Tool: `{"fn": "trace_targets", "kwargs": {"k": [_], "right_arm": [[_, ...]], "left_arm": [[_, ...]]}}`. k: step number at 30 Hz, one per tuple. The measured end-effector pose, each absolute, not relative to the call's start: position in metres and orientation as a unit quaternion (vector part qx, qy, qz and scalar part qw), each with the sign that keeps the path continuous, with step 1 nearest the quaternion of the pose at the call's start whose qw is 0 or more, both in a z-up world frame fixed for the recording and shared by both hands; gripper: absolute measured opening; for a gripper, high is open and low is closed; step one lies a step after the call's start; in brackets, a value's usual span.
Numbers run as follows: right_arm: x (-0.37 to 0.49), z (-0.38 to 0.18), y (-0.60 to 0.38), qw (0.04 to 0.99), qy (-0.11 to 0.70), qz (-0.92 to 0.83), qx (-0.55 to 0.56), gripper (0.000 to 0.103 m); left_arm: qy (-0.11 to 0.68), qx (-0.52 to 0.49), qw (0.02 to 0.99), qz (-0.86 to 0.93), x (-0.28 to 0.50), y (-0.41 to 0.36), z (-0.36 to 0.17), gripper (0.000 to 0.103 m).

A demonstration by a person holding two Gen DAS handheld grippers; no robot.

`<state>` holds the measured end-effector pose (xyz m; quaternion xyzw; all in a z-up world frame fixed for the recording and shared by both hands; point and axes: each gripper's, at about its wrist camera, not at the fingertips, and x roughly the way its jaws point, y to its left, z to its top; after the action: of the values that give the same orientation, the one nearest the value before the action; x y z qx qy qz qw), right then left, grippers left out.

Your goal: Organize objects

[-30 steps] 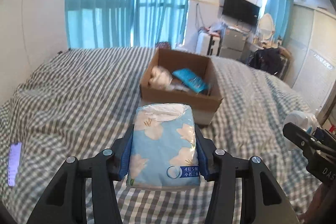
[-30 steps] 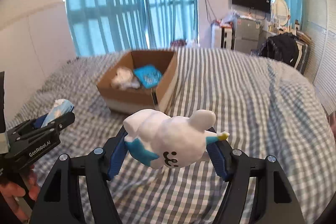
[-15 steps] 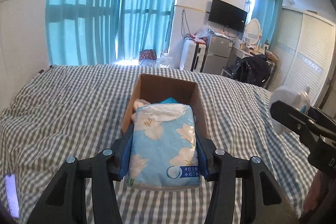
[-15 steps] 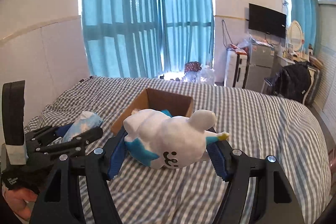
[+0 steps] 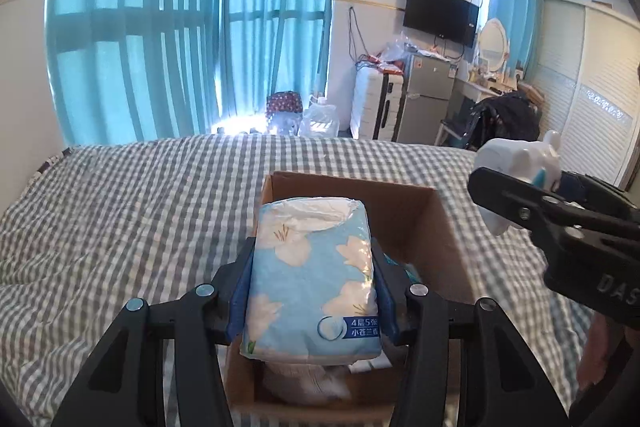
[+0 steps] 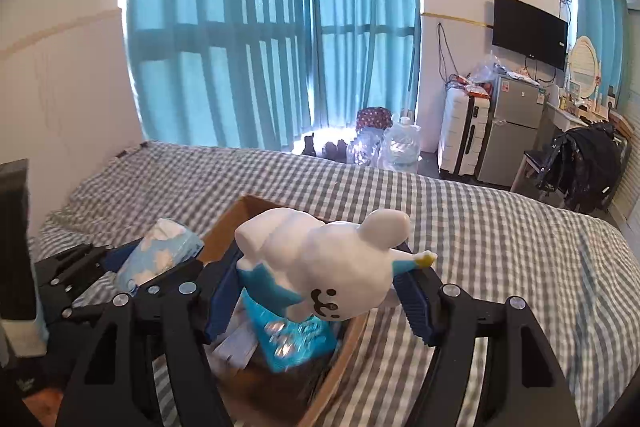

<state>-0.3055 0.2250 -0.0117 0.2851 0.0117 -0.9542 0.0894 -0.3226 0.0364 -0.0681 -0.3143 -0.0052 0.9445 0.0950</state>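
My left gripper [image 5: 312,275] is shut on a blue flowered tissue pack [image 5: 312,279] and holds it right over the open cardboard box [image 5: 404,199] on the checked bed. My right gripper [image 6: 316,291] is shut on a white plush toy [image 6: 328,267] with a smiling face, above the same box [image 6: 224,231]. A blue shiny packet [image 6: 296,339] lies inside the box under the toy. The tissue pack [image 6: 160,255] shows at the left of the right wrist view. The plush toy [image 5: 520,163] in the right gripper shows at the right of the left wrist view.
The grey checked bedspread [image 5: 140,195] spreads around the box. Beyond the bed are teal curtains [image 6: 260,27], a white suitcase [image 6: 464,131], a small fridge [image 6: 516,131], a wall TV [image 6: 528,27] and a chair with dark clothes [image 6: 580,163].
Both grippers have moved forward to the box with their loads. The box was ahead on the bed; now it lies directly under the tissue pack and the plush toy.
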Motion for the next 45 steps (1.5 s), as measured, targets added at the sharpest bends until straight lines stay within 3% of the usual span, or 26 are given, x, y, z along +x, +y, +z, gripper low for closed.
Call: {"fn": "trace_targets", "kwargs": {"k": [9, 10, 11, 13, 18, 26, 34, 39, 45], "right_arm": [[-0.354, -0.068, 0.213, 0.079, -0.005, -0.949, 0.304, 0.069], [-0.355, -0.07, 0.214, 0.084, -0.02, -0.949, 0.303, 0.072], [-0.355, -0.071, 0.215, 0.09, -0.033, -0.949, 0.302, 0.083], [-0.352, -0.068, 0.214, 0.099, -0.045, -0.949, 0.297, 0.093], [-0.327, -0.038, 0.215, 0.073, -0.02, -0.96, 0.268, 0.094], [-0.231, 0.045, 0.243, 0.048, -0.016, -0.974, 0.222, 0.103], [-0.125, 0.11, 0.252, 0.017, 0.006, -0.987, 0.158, 0.103], [-0.091, 0.104, 0.254, -0.006, 0.0, -0.983, 0.181, 0.103], [-0.065, 0.051, 0.255, -0.034, -0.04, -0.981, 0.187, 0.103]], "left_arm": [[-0.007, -0.34, 0.111, 0.934, -0.343, 0.034, -0.112, 0.053], [-0.009, -0.339, 0.112, 0.934, -0.343, 0.034, -0.114, 0.057], [-0.013, -0.338, 0.111, 0.934, -0.343, 0.032, -0.115, 0.059], [-0.027, -0.338, 0.114, 0.934, -0.341, 0.031, -0.115, 0.073], [-0.012, -0.308, 0.089, 0.947, -0.314, 0.033, -0.093, 0.1], [-0.007, -0.248, 0.08, 0.966, -0.243, 0.027, -0.021, 0.103], [-0.008, -0.196, 0.071, 0.978, -0.16, 0.019, 0.045, 0.103], [-0.013, -0.182, 0.033, 0.983, -0.119, 0.015, 0.06, 0.103], [0.007, -0.161, -0.005, 0.987, -0.083, 0.013, 0.035, 0.103]]}}
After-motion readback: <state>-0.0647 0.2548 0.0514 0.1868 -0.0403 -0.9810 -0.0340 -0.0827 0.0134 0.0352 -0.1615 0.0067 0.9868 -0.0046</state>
